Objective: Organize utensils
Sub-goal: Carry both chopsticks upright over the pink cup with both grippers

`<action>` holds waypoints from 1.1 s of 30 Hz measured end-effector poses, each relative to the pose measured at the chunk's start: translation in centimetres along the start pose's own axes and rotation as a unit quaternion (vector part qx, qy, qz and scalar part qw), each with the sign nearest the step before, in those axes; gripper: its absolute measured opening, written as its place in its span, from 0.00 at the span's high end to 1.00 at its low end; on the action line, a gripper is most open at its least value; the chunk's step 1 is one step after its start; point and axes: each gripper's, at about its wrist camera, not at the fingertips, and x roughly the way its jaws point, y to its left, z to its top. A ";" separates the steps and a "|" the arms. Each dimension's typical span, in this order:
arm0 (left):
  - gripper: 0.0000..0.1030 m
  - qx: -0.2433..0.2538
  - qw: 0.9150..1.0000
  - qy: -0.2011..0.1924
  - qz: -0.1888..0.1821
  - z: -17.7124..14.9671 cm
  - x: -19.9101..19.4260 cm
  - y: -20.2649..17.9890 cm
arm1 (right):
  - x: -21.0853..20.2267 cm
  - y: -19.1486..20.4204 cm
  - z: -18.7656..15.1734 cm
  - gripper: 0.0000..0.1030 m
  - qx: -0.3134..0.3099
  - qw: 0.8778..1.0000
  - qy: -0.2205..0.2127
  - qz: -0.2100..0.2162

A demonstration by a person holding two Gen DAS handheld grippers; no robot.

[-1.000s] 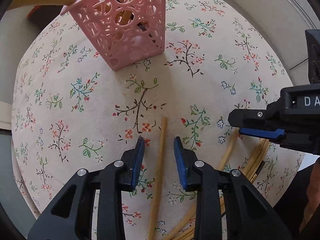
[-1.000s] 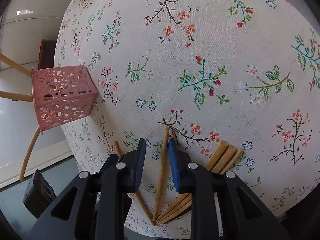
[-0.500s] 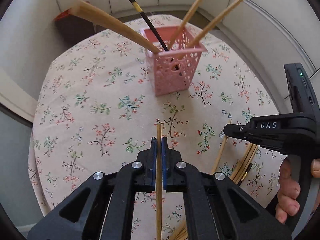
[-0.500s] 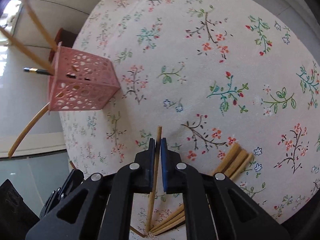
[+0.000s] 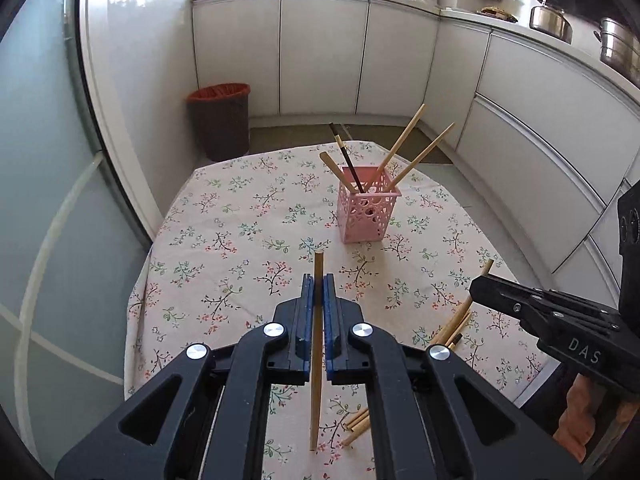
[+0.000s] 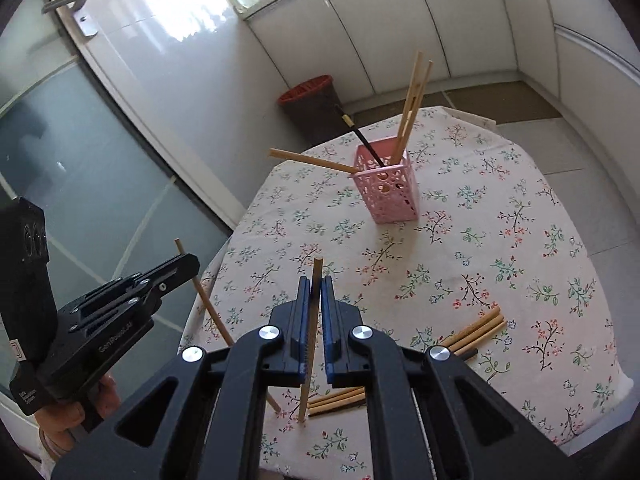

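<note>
Mid-transfer in the job of organizing utensils: two wooden chopsticks lifted clear of the floral-clothed surface (image 5: 224, 216), one per claw. Left claw (image 5: 316, 292) clamped on a chopstick (image 5: 317, 344) held nearly upright, its lower tip hanging above the cloth on the near side of the pink holder (image 5: 366, 216). Right claw (image 6: 315, 296) likewise closed tight on a second chopstick (image 6: 310, 336), also short of the pink holder and to its near side. Already standing in the holder: three pale chopsticks and one dark one, all leaning outward. Left behind near the front edge, well apart from the holder: a loose bundle of chopsticks (image 6: 476, 328). Next move, by the look of it: carrying each stick forward over the holder's open top, tipping it vertical, threading it down between the leaning sticks without knocking the light basket, then releasing and returning for the bundle.
</note>
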 end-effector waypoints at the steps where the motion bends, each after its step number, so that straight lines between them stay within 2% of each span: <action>1: 0.97 0.002 1.000 -0.001 0.000 -0.1 -0.5 -0.1 | -0.7 0.3 -0.1 0.95 -0.001 1.000 -0.003 0.004; 7: 0.97 0.008 1.000 -0.021 -0.003 0.8 -3.1 -1.3 | -4.0 -0.1 1.1 0.95 0.015 0.999 -0.030 0.028; 11: 0.97 0.002 0.999 -0.034 -0.013 2.2 -4.1 -2.0 | -6.1 -0.9 2.9 0.95 0.027 0.998 -0.051 0.025; 20: 0.97 -0.011 0.996 -0.087 -0.029 8.4 -5.6 -3.0 | -10.7 -2.2 9.1 0.95 0.023 0.990 -0.136 0.002; 27: 0.97 -0.026 0.991 -0.124 -0.029 14.0 -4.7 -4.0 | -11.8 -2.7 14.5 0.95 0.014 0.981 -0.193 -0.010; 33: 0.97 -0.031 0.989 -0.141 -0.023 17.8 -1.6 -4.7 | -10.1 -3.5 18.3 0.95 0.007 0.977 -0.212 -0.027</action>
